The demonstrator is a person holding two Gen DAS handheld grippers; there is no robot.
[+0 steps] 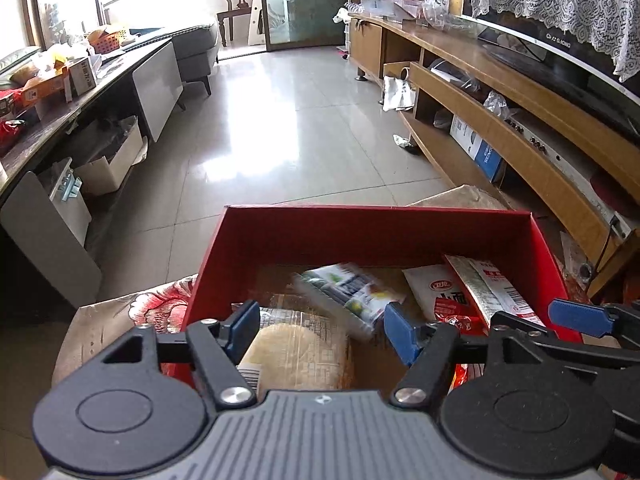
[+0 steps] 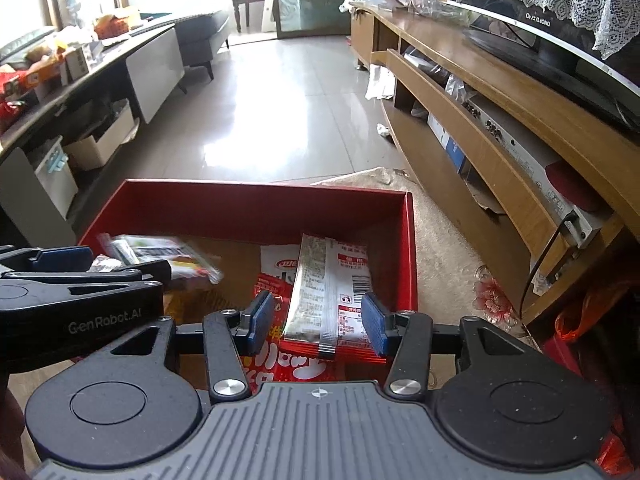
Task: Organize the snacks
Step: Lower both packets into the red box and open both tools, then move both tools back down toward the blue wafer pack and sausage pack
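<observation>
A red open box holds several snack packs. My left gripper is open above its near left part, over a clear-wrapped pale cake pack. A blurred green-and-white packet lies tilted just ahead of the left fingers, touching neither. My right gripper is open above a silver-backed red pack lying on other red-and-white packs at the box's right side. The right gripper's blue fingertip shows in the left wrist view; the left gripper's body shows in the right wrist view.
The box sits on a floral-cloth surface. A wooden TV cabinet with a television runs along the right. A cluttered low table with boxes under it stands at left. Tiled floor lies ahead.
</observation>
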